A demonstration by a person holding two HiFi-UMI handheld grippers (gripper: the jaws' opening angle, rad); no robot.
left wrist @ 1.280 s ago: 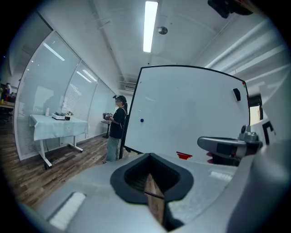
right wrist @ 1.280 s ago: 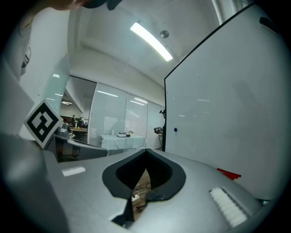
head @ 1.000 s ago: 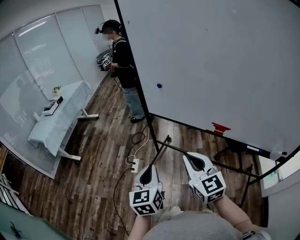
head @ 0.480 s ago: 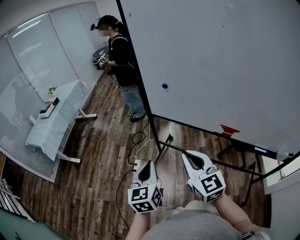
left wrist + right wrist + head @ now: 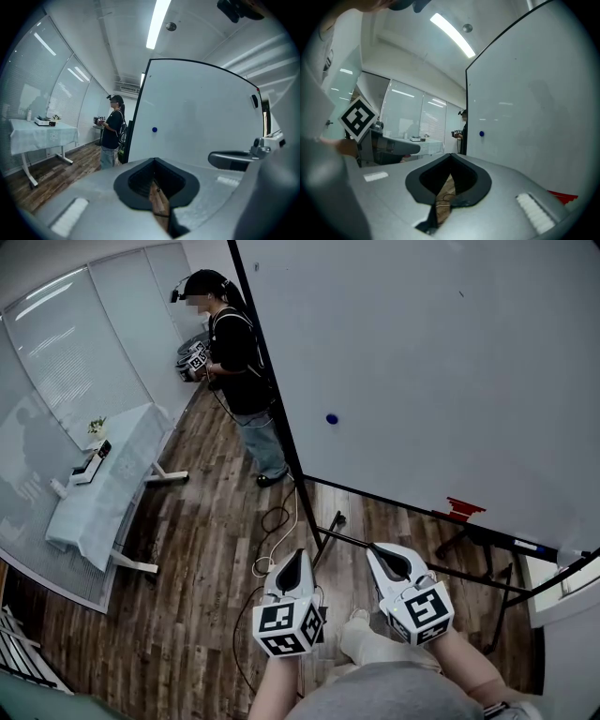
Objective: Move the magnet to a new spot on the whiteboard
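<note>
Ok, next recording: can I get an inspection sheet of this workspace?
Surface: whiteboard, upright on a stand, mostly blank.
Job's things: blue magnet on the board's lower left, untouched.
Clutter: red object and a marker at the board's lower edge.
Grippers: left tongs and right tongs both shut, empty, held low, apart from the board.
Cables: cable and power strip on the wooden floor near the stand.
Surroundings: another person beside the board's left edge; cloth-covered table; glass partition.

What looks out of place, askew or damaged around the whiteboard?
Nothing looks damaged or spilled. The blue magnet sits on the whiteboard; only loose cables trail across the wooden floor below it.
</note>
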